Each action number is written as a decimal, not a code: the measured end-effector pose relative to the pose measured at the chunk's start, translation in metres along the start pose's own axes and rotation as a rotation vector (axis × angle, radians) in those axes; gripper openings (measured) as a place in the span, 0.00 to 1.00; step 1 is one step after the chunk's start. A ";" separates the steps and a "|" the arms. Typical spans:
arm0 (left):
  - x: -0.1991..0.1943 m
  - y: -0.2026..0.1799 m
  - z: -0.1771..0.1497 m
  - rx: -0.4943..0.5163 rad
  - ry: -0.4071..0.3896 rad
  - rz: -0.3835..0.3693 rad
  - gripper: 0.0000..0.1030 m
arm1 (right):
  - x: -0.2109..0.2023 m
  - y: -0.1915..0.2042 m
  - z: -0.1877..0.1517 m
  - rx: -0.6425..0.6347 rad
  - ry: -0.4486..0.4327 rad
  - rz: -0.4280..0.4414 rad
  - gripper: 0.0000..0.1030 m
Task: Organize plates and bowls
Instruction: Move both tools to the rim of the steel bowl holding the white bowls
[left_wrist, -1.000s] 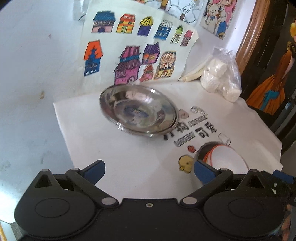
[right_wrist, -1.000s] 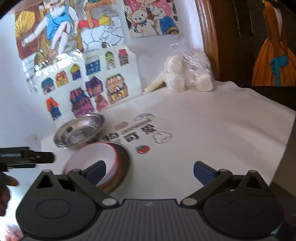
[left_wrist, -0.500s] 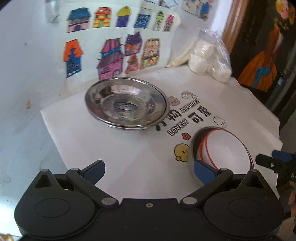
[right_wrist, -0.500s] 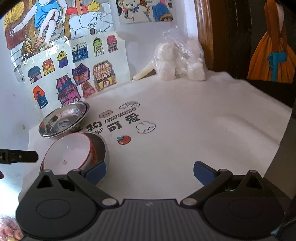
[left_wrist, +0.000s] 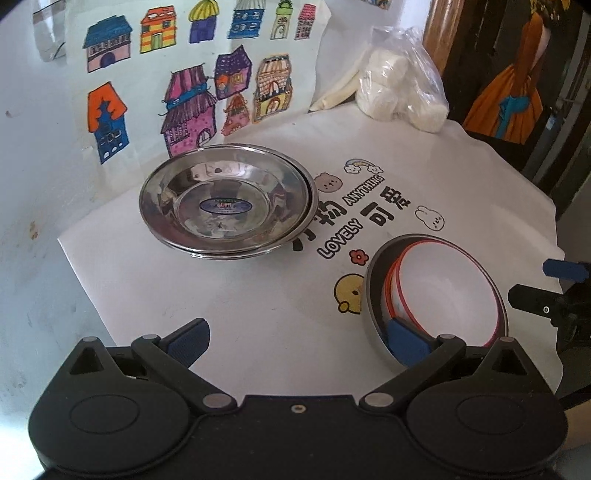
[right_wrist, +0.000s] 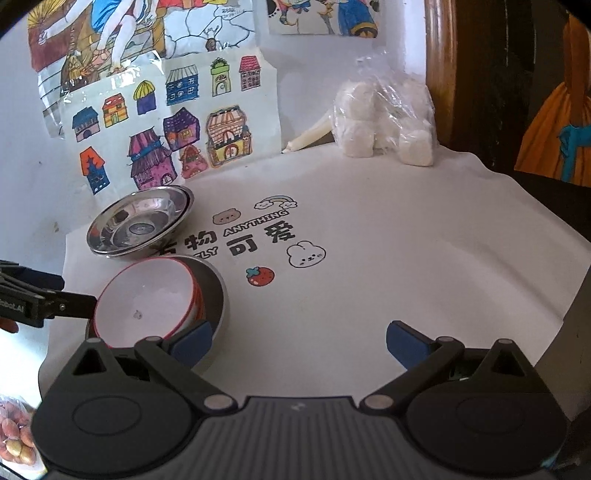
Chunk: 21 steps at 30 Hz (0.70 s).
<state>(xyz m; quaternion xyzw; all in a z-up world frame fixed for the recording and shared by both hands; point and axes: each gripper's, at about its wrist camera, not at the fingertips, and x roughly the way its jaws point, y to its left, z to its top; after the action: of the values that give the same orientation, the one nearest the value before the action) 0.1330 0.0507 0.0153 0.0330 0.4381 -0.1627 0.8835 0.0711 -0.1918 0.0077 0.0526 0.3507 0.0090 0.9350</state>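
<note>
1. White printed cloth (left_wrist: 258, 314) covers the table, with cartoon figures and the word "LOVELY" on it; a sheet of coloured house drawings (left_wrist: 192, 74) leans on the pale wall behind.
2. Left gripper (left_wrist: 297, 341): jaws wide apart, holding nothing. Bare cloth lies between its blue pads.
3. Steel plates (left_wrist: 225, 206), stacked, rest on the cloth ahead of the left gripper and slightly to its left, near the house drawings. Nothing stands between claw and plates.
4. White bowls with red rims (left_wrist: 443, 291) sit nested inside a grey bowl (left_wrist: 373, 291), ahead and right of the left gripper; its right pad overlaps the grey bowl's near wall in view, contact cannot be confirmed.
5. Right gripper (right_wrist: 299, 341): jaws wide apart, empty. The nested bowls (right_wrist: 147, 299) lie ahead to its left, its left pad just beside the grey wall (right_wrist: 218, 295). The steel plates (right_wrist: 140, 225) lie beyond them.
6. Each gripper's fingertips show at the edge of the other's view, close to the bowls.
7. Clear bag of white lumps (right_wrist: 384, 122) sits far ahead by a wooden frame, well apart from the dishes.
8. Bag of reddish items (right_wrist: 14, 435) shows at the right view's lower left edge.
</note>
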 end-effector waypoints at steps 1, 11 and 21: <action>0.002 -0.001 0.001 0.003 0.006 0.000 0.99 | 0.001 0.001 0.001 -0.005 0.005 0.002 1.00; 0.013 -0.006 0.006 0.018 0.057 0.018 0.99 | 0.015 0.018 0.005 -0.071 0.067 -0.022 1.00; 0.019 -0.005 0.008 -0.013 0.068 0.039 0.99 | 0.027 0.025 0.007 -0.068 0.119 -0.060 1.00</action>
<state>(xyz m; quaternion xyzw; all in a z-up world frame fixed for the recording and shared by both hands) 0.1481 0.0399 0.0059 0.0411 0.4684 -0.1414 0.8712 0.0964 -0.1660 -0.0022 0.0096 0.4063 -0.0038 0.9137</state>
